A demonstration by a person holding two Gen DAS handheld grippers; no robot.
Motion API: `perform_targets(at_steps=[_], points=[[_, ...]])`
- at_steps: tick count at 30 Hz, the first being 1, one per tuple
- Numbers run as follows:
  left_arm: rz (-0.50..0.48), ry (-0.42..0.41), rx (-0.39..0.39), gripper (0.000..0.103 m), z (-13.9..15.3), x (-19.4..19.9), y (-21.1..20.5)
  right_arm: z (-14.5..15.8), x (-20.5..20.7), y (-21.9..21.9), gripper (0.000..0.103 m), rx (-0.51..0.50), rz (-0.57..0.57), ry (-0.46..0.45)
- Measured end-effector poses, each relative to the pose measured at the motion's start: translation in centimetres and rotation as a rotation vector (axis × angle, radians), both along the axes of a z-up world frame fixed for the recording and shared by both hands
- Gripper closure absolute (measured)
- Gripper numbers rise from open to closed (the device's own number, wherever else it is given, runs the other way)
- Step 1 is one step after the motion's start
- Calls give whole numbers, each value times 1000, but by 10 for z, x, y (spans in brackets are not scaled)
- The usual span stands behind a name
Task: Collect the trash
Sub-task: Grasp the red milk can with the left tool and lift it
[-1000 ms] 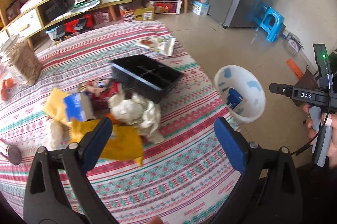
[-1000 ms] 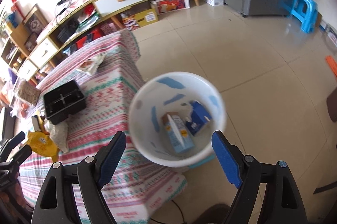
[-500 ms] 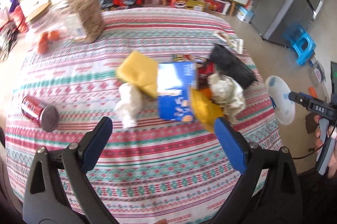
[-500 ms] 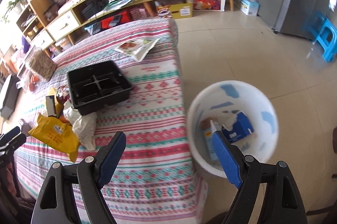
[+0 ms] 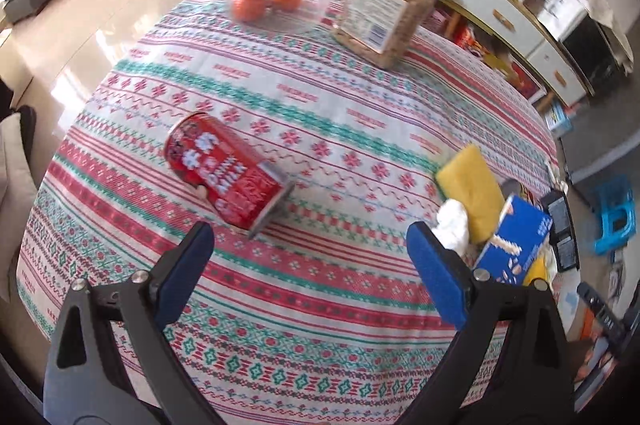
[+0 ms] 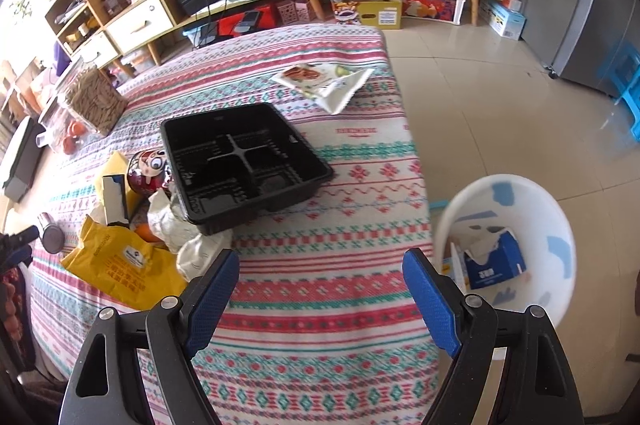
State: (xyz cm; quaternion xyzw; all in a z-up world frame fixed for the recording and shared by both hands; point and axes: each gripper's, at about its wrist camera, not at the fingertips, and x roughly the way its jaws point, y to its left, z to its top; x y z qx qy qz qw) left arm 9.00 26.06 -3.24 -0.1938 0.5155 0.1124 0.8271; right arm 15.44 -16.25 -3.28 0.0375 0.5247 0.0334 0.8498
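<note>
Both tools spread, nothing held: left tool [image 5: 308,265], right tool [image 6: 320,285]. Step: picking next trash, prob. red can [image 5: 226,171] lying at 11 o'clock of left tool. Next: drop over can w/ pads either side, then pinch.

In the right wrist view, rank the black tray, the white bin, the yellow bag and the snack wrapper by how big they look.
1. black tray and white bin: look alike, and the bin sits lower on the floor, so unsure.
2. yellow bag
3. snack wrapper, farther from the camera, so it may look smaller than it is.
</note>
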Motion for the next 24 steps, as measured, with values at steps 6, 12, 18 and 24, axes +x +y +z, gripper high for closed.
perform_targets(at_steps=[6, 12, 18, 24], points=[[125, 33, -40, 12, -13, 8, 32, -5, 6, 11, 18, 1, 12, 8], [193, 71, -76, 20, -36, 18, 49, -6, 8, 14, 18, 2, 12, 9], [187, 47, -106, 34, -49, 26, 57, -6, 7, 11, 18, 13, 5, 10], [102, 43, -138, 42, -52, 30, 49, -5, 6, 6, 18, 20, -1, 7]])
